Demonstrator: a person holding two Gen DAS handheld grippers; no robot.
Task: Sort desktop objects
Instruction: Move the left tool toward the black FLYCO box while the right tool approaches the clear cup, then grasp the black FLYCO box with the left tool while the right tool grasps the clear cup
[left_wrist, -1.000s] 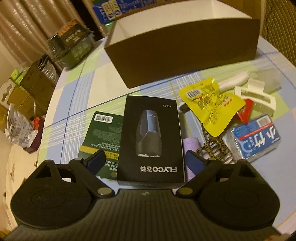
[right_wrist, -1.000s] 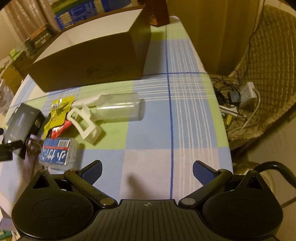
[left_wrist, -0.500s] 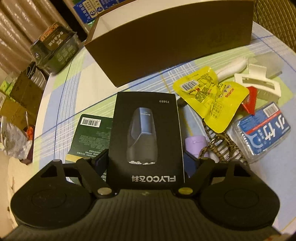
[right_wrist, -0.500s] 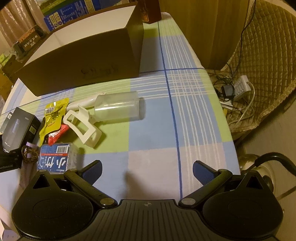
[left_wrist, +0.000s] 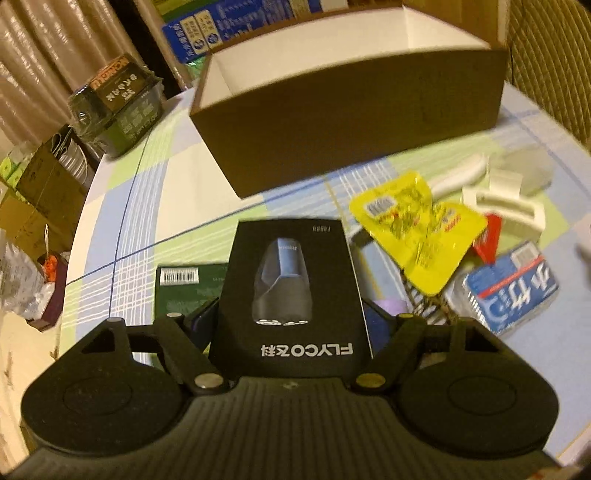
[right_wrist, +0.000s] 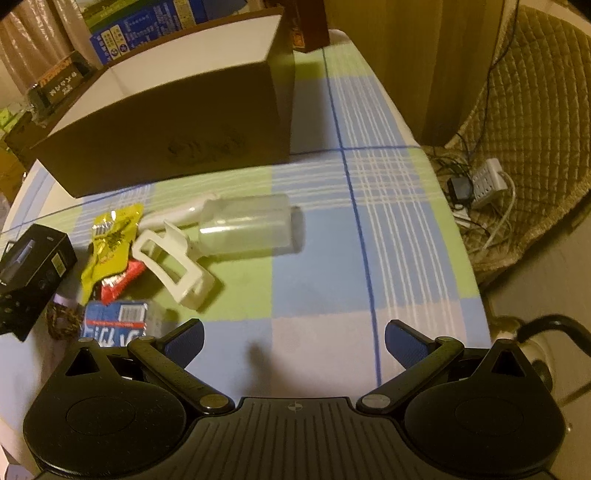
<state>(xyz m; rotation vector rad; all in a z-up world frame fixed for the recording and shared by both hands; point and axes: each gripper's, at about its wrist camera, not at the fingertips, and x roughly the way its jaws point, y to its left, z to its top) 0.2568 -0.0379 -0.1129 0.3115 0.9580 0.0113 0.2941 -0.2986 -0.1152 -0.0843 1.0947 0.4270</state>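
Observation:
My left gripper (left_wrist: 291, 321) is shut on the black FLYCO shaver box (left_wrist: 291, 288), holding it by its near end, lifted off the table; it also shows in the right wrist view (right_wrist: 33, 258). Beyond it stands the open brown cardboard box (left_wrist: 354, 122) with a white inside, also in the right wrist view (right_wrist: 173, 136). My right gripper (right_wrist: 293, 345) is open and empty over the checked tablecloth. Left of it lie a blue tissue pack (right_wrist: 114, 323), a white hair claw (right_wrist: 173, 266), a clear bottle (right_wrist: 247, 225), a yellow packet (right_wrist: 110, 240) and a red packet (right_wrist: 122, 282).
A green card (left_wrist: 184, 291) lies under the shaver box. A purple tube (left_wrist: 391, 306) and a leopard hair tie (left_wrist: 432, 306) lie by the right finger. Stacked boxes (left_wrist: 118, 107) stand at the table's far left. A power strip with cables (right_wrist: 487, 181) lies on the floor right.
My left gripper closed on the black shaver box and raised it, tilting toward the cardboard box. My right gripper drifted slightly nearer the tissue pack, still open.

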